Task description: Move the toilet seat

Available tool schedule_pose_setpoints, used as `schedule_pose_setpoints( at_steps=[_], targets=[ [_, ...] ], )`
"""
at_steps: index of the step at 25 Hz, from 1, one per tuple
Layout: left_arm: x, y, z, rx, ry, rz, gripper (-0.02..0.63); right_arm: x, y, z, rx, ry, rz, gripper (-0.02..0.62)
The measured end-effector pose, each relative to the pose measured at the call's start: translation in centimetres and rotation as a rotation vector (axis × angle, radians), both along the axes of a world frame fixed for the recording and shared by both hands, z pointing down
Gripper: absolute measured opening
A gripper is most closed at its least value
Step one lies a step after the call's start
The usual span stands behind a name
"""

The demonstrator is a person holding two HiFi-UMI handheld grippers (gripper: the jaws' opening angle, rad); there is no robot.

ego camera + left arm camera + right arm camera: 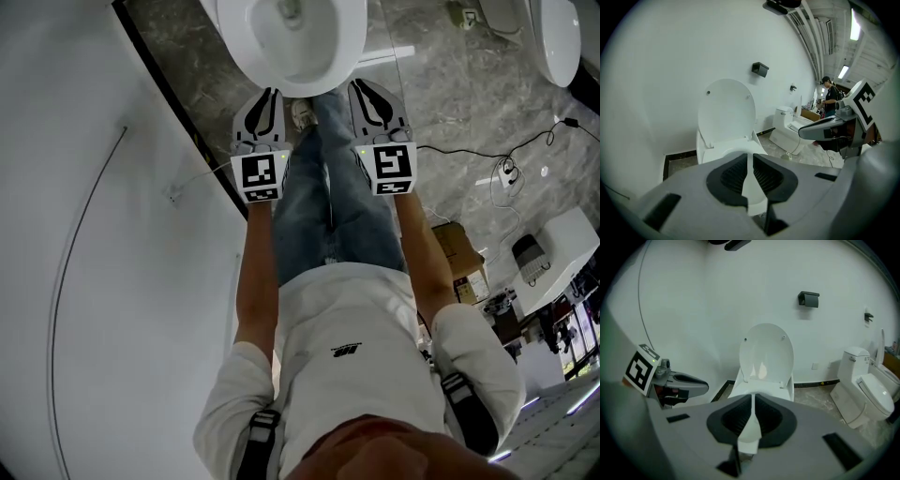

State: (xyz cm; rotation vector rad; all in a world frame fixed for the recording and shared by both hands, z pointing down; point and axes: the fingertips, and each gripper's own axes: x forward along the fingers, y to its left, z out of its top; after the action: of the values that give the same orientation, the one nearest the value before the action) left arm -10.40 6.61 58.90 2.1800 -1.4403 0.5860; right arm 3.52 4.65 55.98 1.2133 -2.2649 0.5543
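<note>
Person stands facing the toilet bowl, left gripper and right gripper side by side over its front rim, both angled down. Left jaws pressed together, nothing between them. Right jaws the same, empty. Neither touches the toilet. Toilet seat is up, standing upright at the back of the bowl against the white wall. Second toilet sits off to the right.
</note>
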Motion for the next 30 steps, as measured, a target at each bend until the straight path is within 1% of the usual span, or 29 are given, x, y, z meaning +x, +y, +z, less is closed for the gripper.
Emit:
schedule_pose_setpoints(
  at_steps=[4,15,17,18,19,25,30],
  targets=[
    [-0.1,0.6,1.8,-0.035,-0.002,-0.001,0.032,0.8,0.7,2.2,-0.035,0.021,0.002,0.034],
    [-1.4,2.2,7.9,-0.144,0.004,-0.080,0.035,1.6,1.7,7.9,-0.110,0.062,0.009,0.035],
    [-1.4,2.3,8.8,-0.162,0.006,-0.098,0.055,1.8,1.8,8.8,-0.123,0.063,0.015,0.035],
    [-1.5,2.4,9.2,-0.170,0.008,-0.105,0.102,1.9,1.9,9.2,-0.128,0.062,0.019,0.035],
    [-1.5,2.5,9.6,-0.178,0.008,-0.109,0.120,2.0,2.0,9.5,-0.132,0.062,0.023,0.035],
    [-1.7,3.2,11.7,-0.208,0.013,-0.119,0.123,2.3,2.7,11.8,-0.162,0.060,0.045,0.035],
    [-2.1,3.3,13.7,-0.244,0.017,-0.146,0.135,2.9,2.8,13.8,-0.188,0.063,0.067,0.035]
  ],
)
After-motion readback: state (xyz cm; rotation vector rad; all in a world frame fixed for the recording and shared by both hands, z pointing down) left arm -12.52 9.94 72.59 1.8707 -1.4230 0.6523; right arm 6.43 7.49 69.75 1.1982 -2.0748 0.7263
